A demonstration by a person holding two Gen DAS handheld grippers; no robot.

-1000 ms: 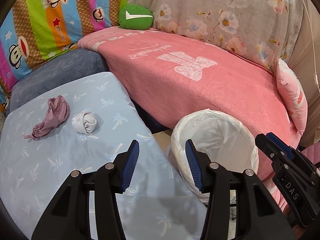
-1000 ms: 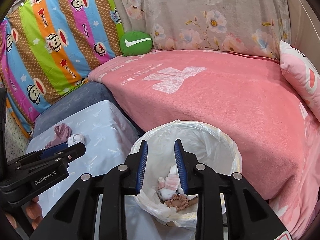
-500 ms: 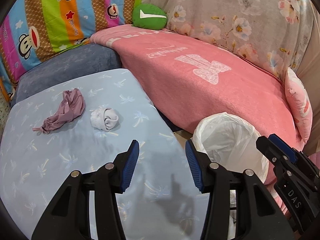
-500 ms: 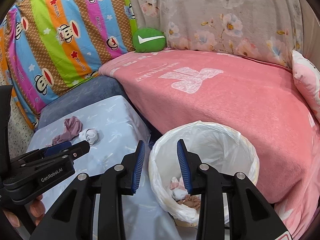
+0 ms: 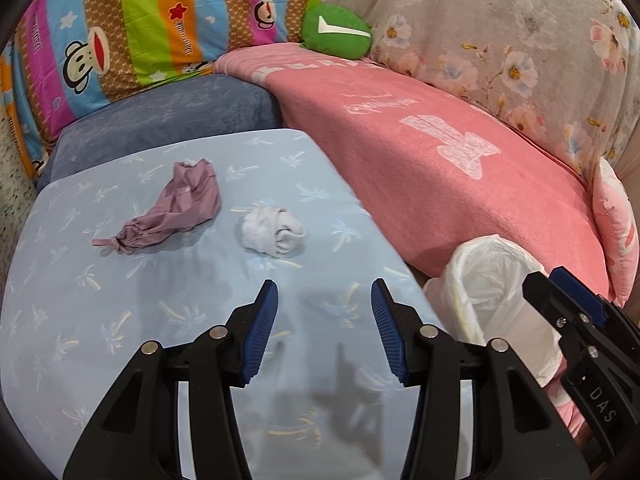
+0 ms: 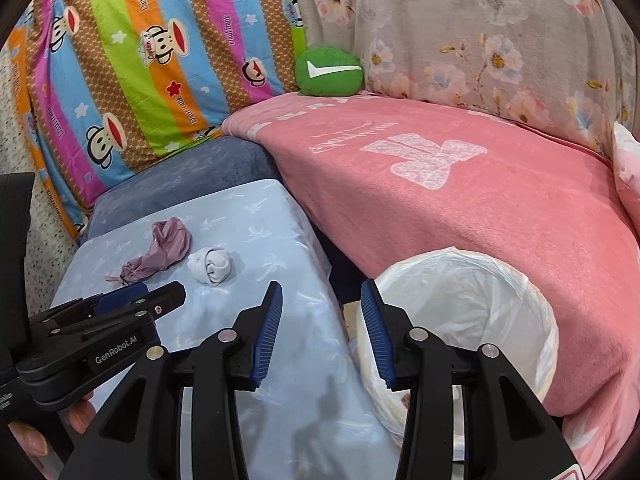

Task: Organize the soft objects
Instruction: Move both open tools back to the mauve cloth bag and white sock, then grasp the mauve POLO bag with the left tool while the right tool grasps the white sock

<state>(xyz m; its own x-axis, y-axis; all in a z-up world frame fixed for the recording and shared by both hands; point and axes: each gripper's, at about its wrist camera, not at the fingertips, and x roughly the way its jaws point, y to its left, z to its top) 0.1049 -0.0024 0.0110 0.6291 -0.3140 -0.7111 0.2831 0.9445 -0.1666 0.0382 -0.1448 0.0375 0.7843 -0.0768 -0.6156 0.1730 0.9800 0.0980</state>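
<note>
1. Left wrist view: the left gripper (image 5: 324, 300) hangs over a pale blue cloth (image 5: 120, 320) printed with small palm trees, its blue ribbed fingers (image 5: 260, 332) spread wide with nothing between them.
2. Ahead of the fingers lies a white sock (image 5: 273, 231), rolled into a soft, knobbly ball with a ribbed cuff on its left side.
3. Just left of it, apart from it, lies a mauve pouch (image 5: 176, 210) of thin, shiny, crumpled fabric. It is long and tapered; its long axis runs from a gathered, tied end at lower left to a wider open end at upper right.
4. Both lie on the far half of the cloth, which drapes smoothly over a rounded table-like surface.
5. Right of the cloth stands a bin (image 5: 496, 300) lined with a crinkled white plastic bag, against a fuzzy pink blanket (image 5: 440, 160) with a pale woven motif.
6. Behind are a dark blue plush cushion (image 5: 168, 120), a striped monkey-print cover (image 5: 140, 20), a round green pillow (image 5: 336, 32) with a white mark, and a grey floral sheet (image 5: 500, 32).
7. Right wrist view: the right gripper (image 6: 320, 304) hangs over the gap between cloth and bin, fingers parted and empty.
8. A person's fingertips (image 6: 28, 440) show at lower left under the left gripper.
</note>
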